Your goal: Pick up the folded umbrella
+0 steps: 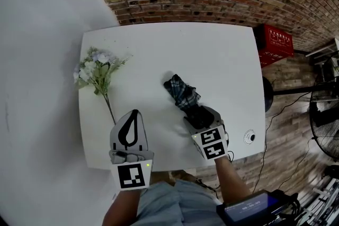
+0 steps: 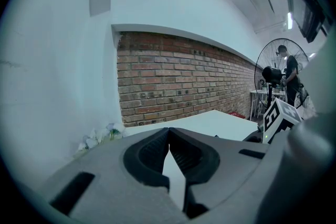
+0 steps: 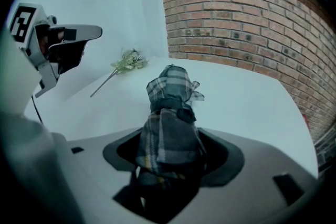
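The folded umbrella (image 1: 181, 91), dark plaid fabric, lies on the white table (image 1: 212, 55) near its middle front. My right gripper (image 1: 194, 111) is over its near end. In the right gripper view the umbrella (image 3: 170, 113) fills the gap between the jaws, and the fabric touches both sides of my right gripper (image 3: 171, 136). The umbrella's far end rests on the table. My left gripper (image 1: 135, 113) hovers at the table's front left, shut and empty; its tips meet in the left gripper view (image 2: 168, 131). It is apart from the umbrella.
A bunch of pale artificial flowers (image 1: 98, 69) lies at the table's left side. A small round white object (image 1: 250, 137) sits by the front right corner. A brick wall runs behind the table; a red crate (image 1: 276, 42) and a floor fan (image 1: 324, 114) stand to the right.
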Available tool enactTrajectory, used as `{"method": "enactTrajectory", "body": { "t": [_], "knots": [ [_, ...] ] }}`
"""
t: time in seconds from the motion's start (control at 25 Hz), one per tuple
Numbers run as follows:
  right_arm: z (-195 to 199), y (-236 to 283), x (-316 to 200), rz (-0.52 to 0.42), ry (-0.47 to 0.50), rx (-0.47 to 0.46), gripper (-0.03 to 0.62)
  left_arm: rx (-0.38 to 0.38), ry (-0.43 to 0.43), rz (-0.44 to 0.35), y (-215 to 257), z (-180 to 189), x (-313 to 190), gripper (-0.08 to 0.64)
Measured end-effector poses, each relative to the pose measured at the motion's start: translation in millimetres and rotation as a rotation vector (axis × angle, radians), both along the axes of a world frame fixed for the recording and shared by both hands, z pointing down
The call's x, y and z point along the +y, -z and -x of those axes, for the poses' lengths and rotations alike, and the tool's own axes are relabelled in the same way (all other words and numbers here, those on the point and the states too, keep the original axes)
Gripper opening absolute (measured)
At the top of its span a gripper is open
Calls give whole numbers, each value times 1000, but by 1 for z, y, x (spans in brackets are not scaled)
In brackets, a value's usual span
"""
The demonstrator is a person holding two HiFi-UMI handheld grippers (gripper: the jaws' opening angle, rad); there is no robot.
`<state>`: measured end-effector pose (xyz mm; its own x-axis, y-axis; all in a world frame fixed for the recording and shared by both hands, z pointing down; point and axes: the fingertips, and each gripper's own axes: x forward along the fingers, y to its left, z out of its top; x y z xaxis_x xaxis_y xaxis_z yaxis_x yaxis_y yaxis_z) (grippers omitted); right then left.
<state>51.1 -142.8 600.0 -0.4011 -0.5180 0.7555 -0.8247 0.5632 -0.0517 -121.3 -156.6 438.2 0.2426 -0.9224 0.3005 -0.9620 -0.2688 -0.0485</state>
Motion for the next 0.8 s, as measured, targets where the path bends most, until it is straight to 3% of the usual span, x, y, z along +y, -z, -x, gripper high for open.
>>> {"method": "enactTrajectory", "body": {
  "t": [0.8],
  "knots": [
    [0, 3, 1, -8, -11, -10, 209, 1, 9, 6, 1, -1, 2, 8]
  ]
}}
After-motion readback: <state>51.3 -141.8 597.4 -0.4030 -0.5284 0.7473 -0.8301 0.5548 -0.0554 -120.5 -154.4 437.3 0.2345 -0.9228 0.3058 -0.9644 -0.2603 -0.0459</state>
